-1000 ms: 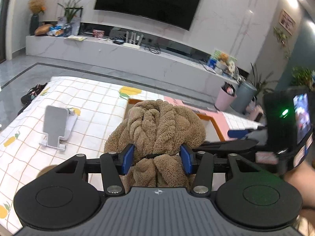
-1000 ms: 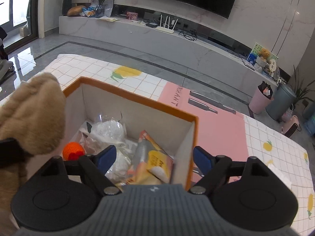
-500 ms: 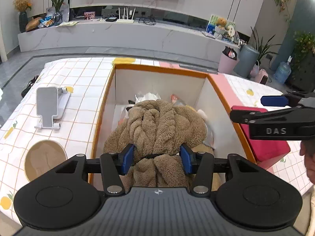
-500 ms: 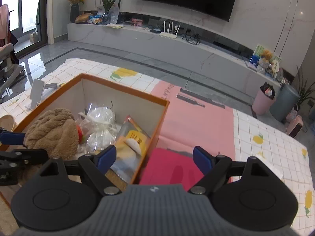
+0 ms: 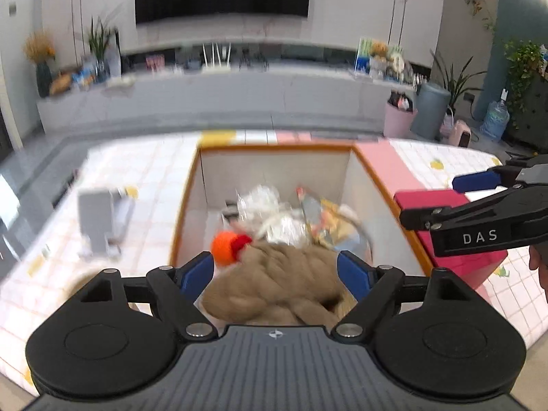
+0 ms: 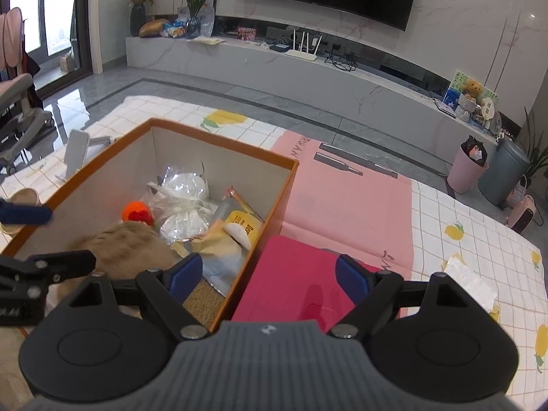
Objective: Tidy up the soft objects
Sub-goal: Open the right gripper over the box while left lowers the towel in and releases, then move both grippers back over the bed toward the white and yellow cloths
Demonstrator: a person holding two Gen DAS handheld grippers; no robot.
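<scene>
A brown plush toy (image 5: 281,281) lies inside the orange-rimmed box (image 5: 376,178), near its front end. My left gripper (image 5: 275,272) is open above it, its blue pads spread wide on both sides, not touching. The plush also shows in the right wrist view (image 6: 126,246) inside the box (image 6: 287,185). An orange and red knitted ball (image 5: 227,246), clear bags (image 6: 181,205) and a yellow packet (image 6: 243,226) lie in the box too. My right gripper (image 6: 267,274) is open and empty, over the box's right wall and a red lid (image 6: 301,284).
The table has a checked lemon-print cloth (image 6: 479,226) and a pink mat (image 6: 346,198). A grey phone stand (image 5: 102,219) and a wooden bowl (image 6: 20,198) lie left of the box. A white tissue (image 6: 469,277) lies at the right.
My left gripper has opened and let the brown plush drop into the box. The right gripper has drawn back a little to the right, still open.
</scene>
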